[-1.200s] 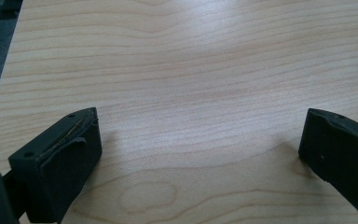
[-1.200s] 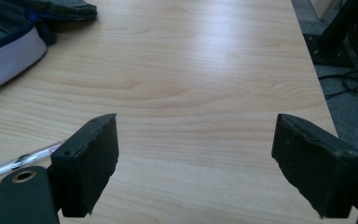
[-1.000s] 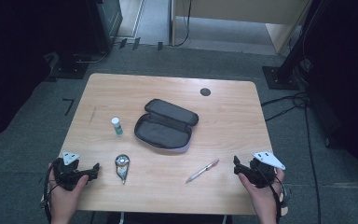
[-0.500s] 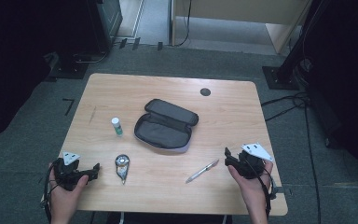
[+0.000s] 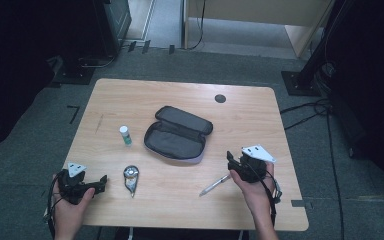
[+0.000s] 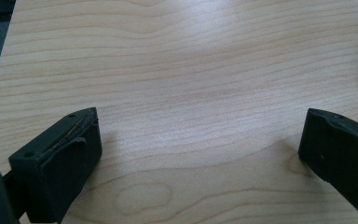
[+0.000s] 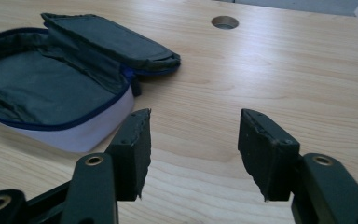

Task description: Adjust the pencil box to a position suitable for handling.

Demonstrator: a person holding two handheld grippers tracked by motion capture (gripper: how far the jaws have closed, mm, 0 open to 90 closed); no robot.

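**Pen not yet gripped; open pencil case waiting empty**

The pen (image 5: 214, 185) is being approached by the right gripper (image 5: 231, 161), and it is taken here as the thing in hand. It is lying flat on the wooden table (image 5: 180, 95), in front of the pencil case (image 5: 178, 133) and toward the person's side, its upper end just beside the right hand (image 5: 252, 187). Nothing is being held: in the right gripper view the jaws of the right gripper (image 7: 193, 140) are standing apart with only bare table between them, and the pencil case (image 7: 60, 88) is lying ahead of them and to the left, unzipped, its lid folded back, its inside apparently empty.

The left gripper (image 5: 100, 181) is being rested well to the left of the pencil case, near the table's front edge; in the left gripper view its jaws (image 6: 198, 140) are spread wide over bare wood. A correction-tape dispenser (image 5: 130, 177) is lying in front of the case, between the two grippers, and a small glue stick (image 5: 125, 135) is standing upright just left of the case.

As a judgement, the work is being started only: three loose items are waiting outside the case, none has been picked up, and filling and closing appear to be left.
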